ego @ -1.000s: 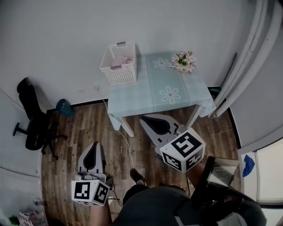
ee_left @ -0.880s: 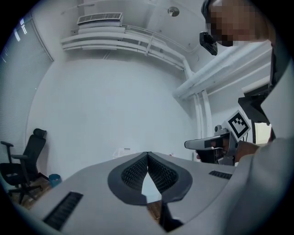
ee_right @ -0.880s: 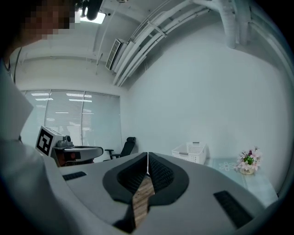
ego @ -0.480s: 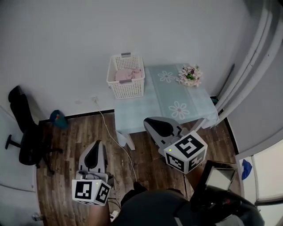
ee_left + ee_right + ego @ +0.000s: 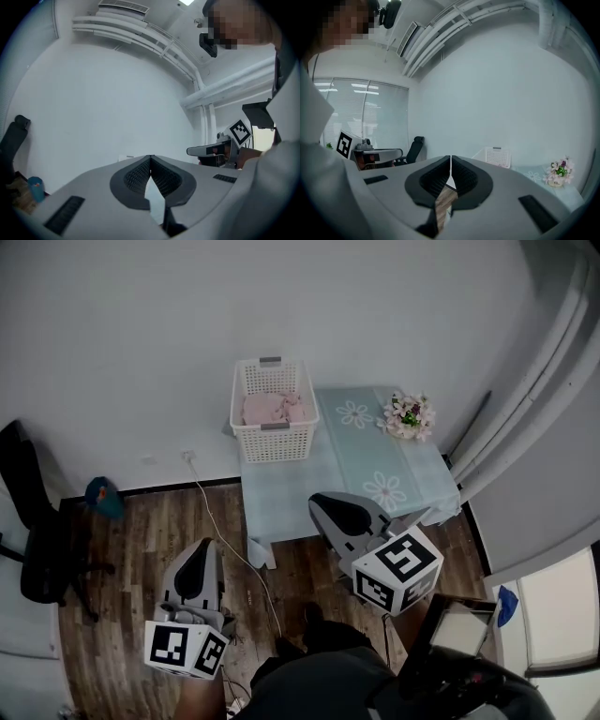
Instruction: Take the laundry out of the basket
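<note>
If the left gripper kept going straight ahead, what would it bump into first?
Probably the wall. The left gripper points at bare wall, left of the table, and nothing shows in between.

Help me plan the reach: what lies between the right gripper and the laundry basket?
In the head view, only bare tablecloth lies between the right gripper and the basket; the flowers stand aside.

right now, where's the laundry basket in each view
Head view: white laundry basket upper centre, on the table's left end.
Left gripper view: cannot be made out.
Right gripper view: basket right of centre, just above the jaws.
Shared landmark: black office chair, left of centre in all three.
</note>
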`<state>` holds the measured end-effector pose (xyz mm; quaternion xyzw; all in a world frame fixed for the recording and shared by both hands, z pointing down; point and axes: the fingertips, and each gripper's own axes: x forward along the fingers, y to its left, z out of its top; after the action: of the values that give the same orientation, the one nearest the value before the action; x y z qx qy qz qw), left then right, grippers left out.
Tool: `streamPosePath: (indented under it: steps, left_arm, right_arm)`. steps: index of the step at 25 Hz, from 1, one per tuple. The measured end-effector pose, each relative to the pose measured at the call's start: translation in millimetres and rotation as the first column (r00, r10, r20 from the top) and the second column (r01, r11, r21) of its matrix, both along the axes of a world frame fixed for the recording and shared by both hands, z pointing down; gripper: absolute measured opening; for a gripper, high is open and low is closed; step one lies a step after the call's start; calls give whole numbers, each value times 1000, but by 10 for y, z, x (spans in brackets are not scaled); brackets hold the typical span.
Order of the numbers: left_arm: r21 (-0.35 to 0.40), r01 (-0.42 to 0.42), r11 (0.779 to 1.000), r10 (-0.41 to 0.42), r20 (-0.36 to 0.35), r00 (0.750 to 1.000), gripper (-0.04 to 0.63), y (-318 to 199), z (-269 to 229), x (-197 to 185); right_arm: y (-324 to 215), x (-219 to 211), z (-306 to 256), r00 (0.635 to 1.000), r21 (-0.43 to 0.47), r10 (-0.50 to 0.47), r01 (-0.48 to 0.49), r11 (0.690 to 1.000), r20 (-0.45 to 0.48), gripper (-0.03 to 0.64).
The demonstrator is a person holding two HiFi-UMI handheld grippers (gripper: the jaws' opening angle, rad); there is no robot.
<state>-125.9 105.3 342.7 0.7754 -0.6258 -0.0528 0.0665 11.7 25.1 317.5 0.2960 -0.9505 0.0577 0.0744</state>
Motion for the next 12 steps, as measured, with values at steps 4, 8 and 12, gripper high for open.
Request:
streamPosePath:
  steps: [4,8,12]
  left_arm:
    - [-5,11,1000,-11,-9,1000,9,-342,22,-172]
    - [-17,14,1000,-14,6,1000,9,-762,-1,-252]
    - [-9,4,1000,-4,45,999,9,-1291,-131,-314]
  right_arm:
    - [-363,-128,58,1000,-9,1,-1,1000,10,17]
    - [-806,-244,46,999,-9,-2,2,1000,32,17]
    - [-1274,-324,-30,999,12,0,-1,1000,49,17]
